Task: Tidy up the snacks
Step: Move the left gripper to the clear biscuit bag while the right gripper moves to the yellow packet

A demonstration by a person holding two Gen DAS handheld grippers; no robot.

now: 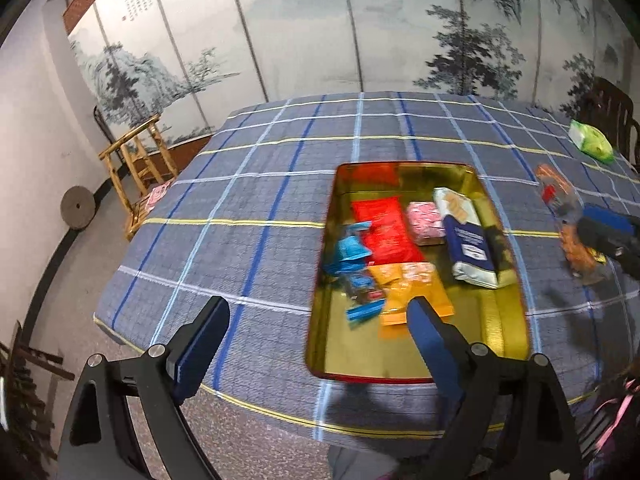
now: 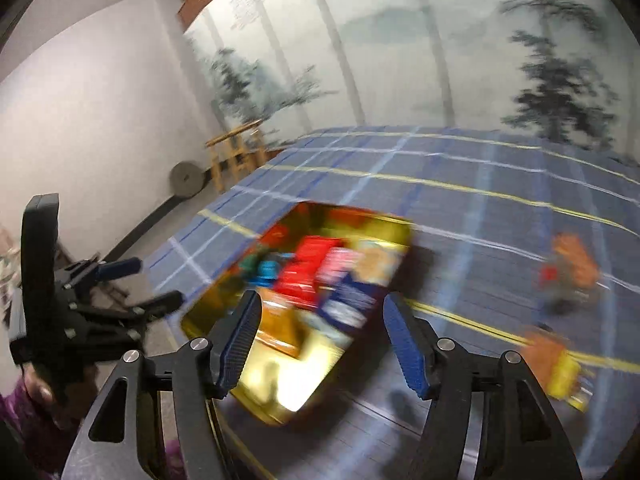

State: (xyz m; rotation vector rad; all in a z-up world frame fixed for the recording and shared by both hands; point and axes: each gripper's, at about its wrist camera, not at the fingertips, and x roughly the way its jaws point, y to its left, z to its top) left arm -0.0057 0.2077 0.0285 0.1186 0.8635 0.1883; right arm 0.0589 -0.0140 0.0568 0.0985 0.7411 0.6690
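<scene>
1. Left gripper (image 1: 316,324) hangs spread wide, holding nothing, above the table's (image 1: 248,184) near edge.
2. Gold tin (image 1: 508,312) holds red (image 1: 384,232), pink (image 1: 426,222), orange (image 1: 404,292) and blue packets (image 1: 352,252).
3. A green pack (image 1: 592,142) lies far right.

bamboo chair (image 1: 138,172) | stone disc (image 1: 77,208) | painted screen (image 1: 320,32) | plaid tablecloth (image 1: 240,200)

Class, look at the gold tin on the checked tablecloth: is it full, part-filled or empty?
Part-filled. The gold tin holds several snack packets, among them a red packet, while bare gold floor shows at its near end.
</scene>
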